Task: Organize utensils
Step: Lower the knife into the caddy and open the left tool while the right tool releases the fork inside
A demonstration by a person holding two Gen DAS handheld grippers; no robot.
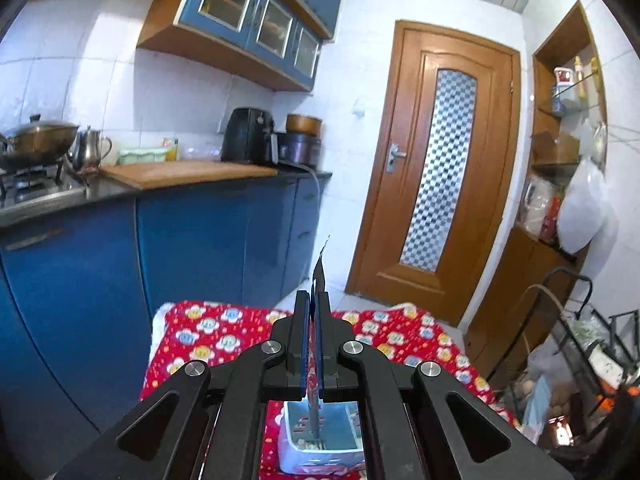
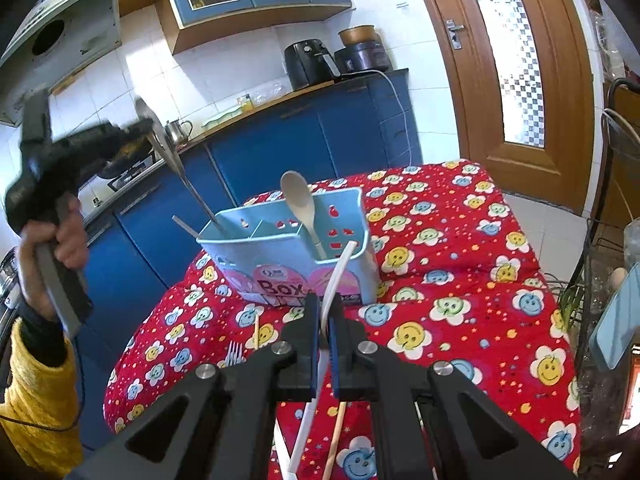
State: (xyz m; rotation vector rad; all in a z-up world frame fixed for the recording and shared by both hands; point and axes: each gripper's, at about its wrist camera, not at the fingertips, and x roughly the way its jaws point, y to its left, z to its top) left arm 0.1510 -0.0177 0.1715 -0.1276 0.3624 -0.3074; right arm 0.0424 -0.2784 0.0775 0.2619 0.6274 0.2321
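A light blue utensil box [image 2: 296,256] with compartments stands on a table under a red flowered cloth [image 2: 460,280]. A wooden spoon [image 2: 302,208] stands in its right compartment. My left gripper [image 1: 314,300] is shut on a metal utensil [image 2: 170,148], held upright with its handle end down in the box's left compartment [image 1: 320,428]. The left gripper also shows in the right wrist view [image 2: 148,128]. My right gripper [image 2: 325,308] is shut on a white chopstick [image 2: 336,280], its tip pointing at the box's right compartment.
A metal fork [image 2: 234,354] and a wooden chopstick [image 2: 256,332] lie on the cloth in front of the box. Another wooden stick [image 2: 334,444] lies under my right gripper. Blue kitchen cabinets [image 2: 280,140] stand behind, a wooden door [image 1: 432,168] at the right.
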